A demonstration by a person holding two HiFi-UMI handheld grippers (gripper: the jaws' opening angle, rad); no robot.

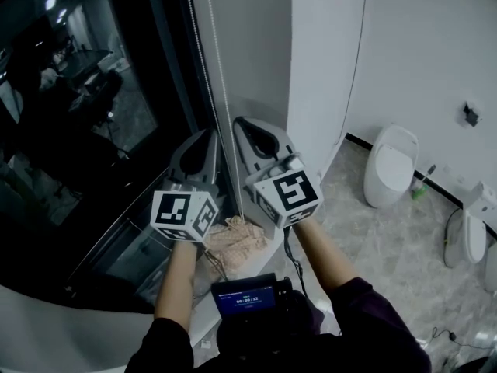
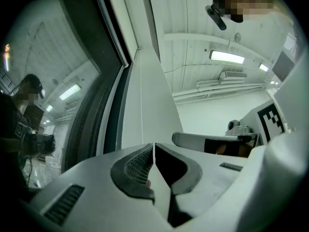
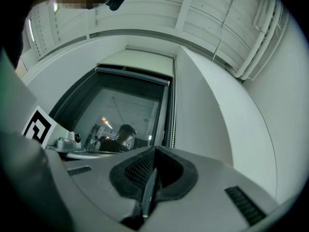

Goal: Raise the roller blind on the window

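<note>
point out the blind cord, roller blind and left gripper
blind cord [image 2: 141,108]: left gripper view, mid strand
roller blind [image 3: 137,62]: right gripper view, middle of its pale panel
left gripper [image 2: 154,145]: left gripper view, where its jaws meet

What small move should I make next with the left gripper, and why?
Probably draw the left gripper gently down: its jaws look shut on the pull cord, and what looks like a strip of roller blind hangs at the top of the window.
</note>
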